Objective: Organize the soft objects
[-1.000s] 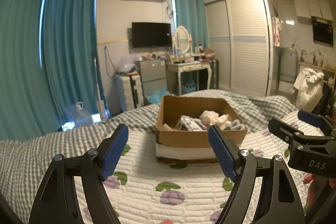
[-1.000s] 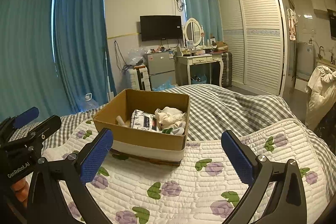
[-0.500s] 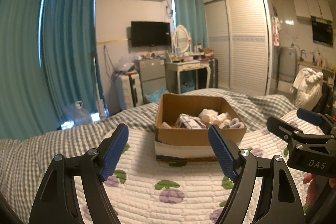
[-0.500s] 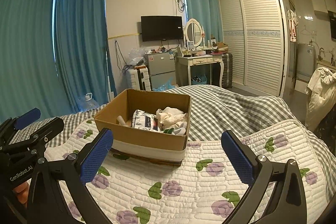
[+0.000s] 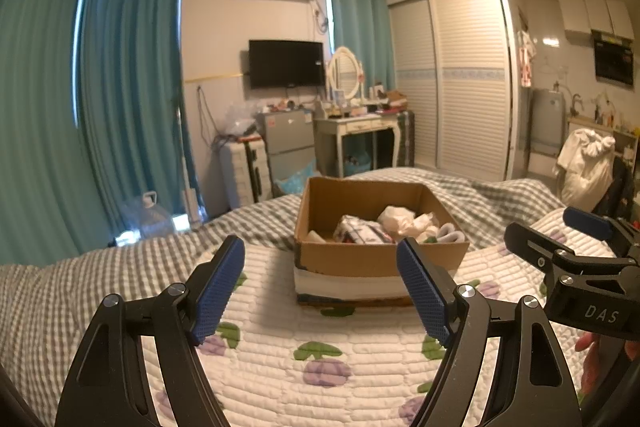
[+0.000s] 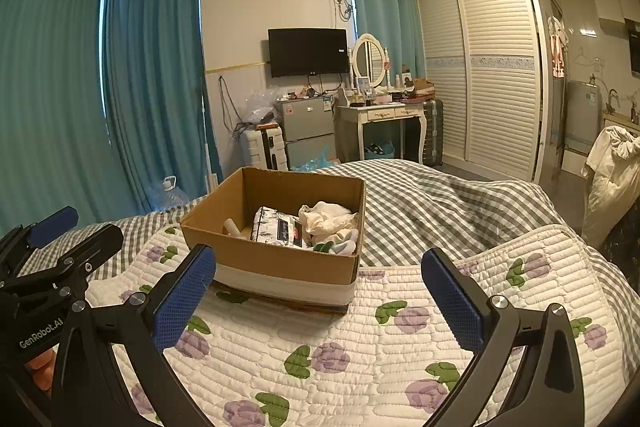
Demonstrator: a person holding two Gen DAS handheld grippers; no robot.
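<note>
You had both the left gripper (image 5: 320,291) and right gripper (image 6: 318,301) spread wide and empty, hovering just short of the box (image 6: 280,259), probably because the soft stuff (image 6: 328,225) was already piled inside it.

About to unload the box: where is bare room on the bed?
Bare quilt lies between both open tools and the cardboard box, and to its right beside the checked blanket. Inside the box, the right half is crowded with soft items.
</note>
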